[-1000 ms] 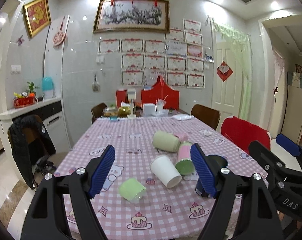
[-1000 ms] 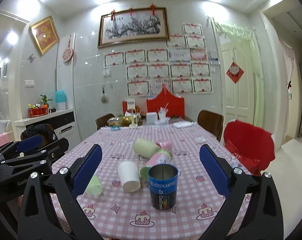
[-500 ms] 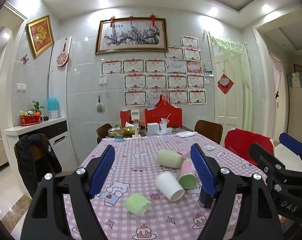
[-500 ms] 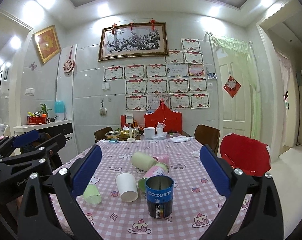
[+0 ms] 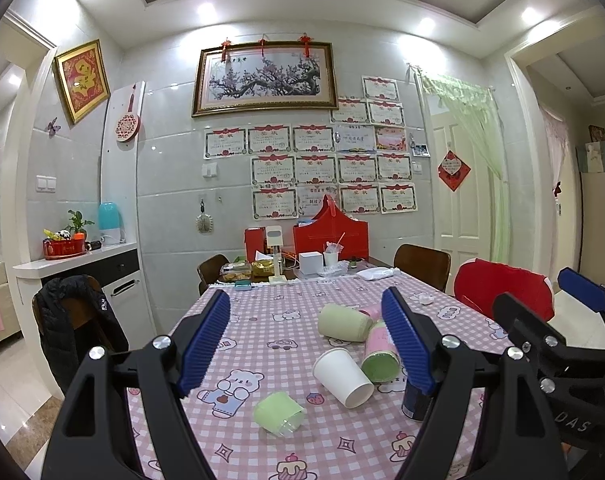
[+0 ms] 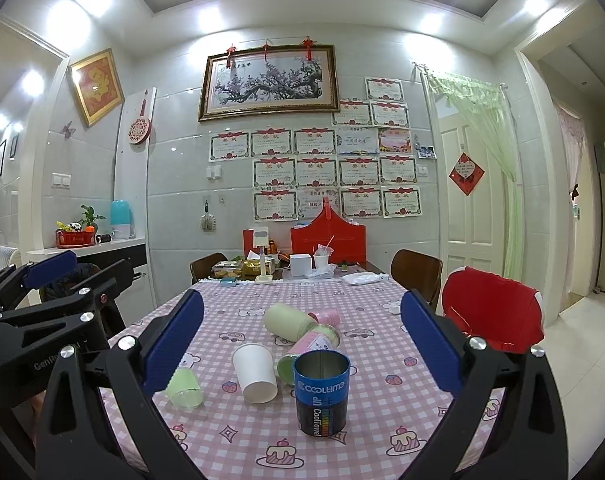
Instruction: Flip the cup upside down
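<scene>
Several cups lie on their sides on a pink checked tablecloth (image 6: 382, 380): a white paper cup (image 6: 255, 372) (image 5: 343, 376), a small light green cup (image 6: 184, 390) (image 5: 279, 414), a pink cup (image 6: 310, 346) (image 5: 378, 354) and a pale green cup (image 6: 288, 322) (image 5: 344, 323). A dark blue tin cup (image 6: 321, 392) stands upright, mouth up, nearest the right gripper; in the left wrist view (image 5: 414, 402) a finger hides most of it. My left gripper (image 5: 306, 346) and right gripper (image 6: 302, 342) are both open and empty, held above the table's near end.
Boxes, a red bag (image 6: 328, 240) and snacks crowd the table's far end. Chairs stand around it: a red-covered one (image 6: 490, 312) at right, brown ones (image 6: 416, 276) beyond, and one with a black jacket (image 5: 78, 320) at left. A counter (image 5: 74, 260) runs along the left wall.
Both cameras have tilted upward and lifted a little, so the table and cups sit lower in the views. The cups have not moved. Both grippers stay open.
</scene>
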Demonstrator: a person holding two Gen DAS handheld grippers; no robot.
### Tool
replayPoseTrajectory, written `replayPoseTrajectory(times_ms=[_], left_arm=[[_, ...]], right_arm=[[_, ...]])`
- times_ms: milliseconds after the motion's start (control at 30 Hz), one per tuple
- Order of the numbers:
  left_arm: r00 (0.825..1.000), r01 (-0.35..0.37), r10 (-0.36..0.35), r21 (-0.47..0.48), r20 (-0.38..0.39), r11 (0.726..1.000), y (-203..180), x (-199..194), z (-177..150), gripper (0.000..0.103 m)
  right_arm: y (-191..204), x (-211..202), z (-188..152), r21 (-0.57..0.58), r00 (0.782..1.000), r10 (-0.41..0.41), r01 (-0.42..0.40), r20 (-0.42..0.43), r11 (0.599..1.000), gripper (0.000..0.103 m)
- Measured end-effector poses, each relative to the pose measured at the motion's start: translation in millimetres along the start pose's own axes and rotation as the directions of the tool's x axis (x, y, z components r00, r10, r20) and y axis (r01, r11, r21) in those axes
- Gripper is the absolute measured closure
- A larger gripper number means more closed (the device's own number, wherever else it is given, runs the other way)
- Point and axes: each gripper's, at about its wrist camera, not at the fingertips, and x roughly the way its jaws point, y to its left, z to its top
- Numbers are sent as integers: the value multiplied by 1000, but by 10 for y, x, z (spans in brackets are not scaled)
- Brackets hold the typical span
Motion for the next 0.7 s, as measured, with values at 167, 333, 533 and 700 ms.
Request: replayPoseTrajectory(times_ms=[167, 333, 533, 700], left_arm=[[1000, 4, -4, 2, -4, 1000, -3, 8, 3, 26], [1000, 4, -4, 3, -2, 1000, -7, 4, 3, 26], [1000, 5, -5, 4, 0, 1000, -9, 16, -3, 26], [1000, 5, -5, 4, -1, 1000, -8, 16, -2, 26]], right_arm=[[6, 14, 6, 1, 1000, 2, -2, -7, 1000, 8], [8, 13, 11, 2, 1000, 2, -2, -7, 1000, 8], [11, 13, 13, 0, 1000, 2, -2, -8, 1000, 8], [2, 20, 14, 2, 1000, 2, -2, -10, 1000, 8]])
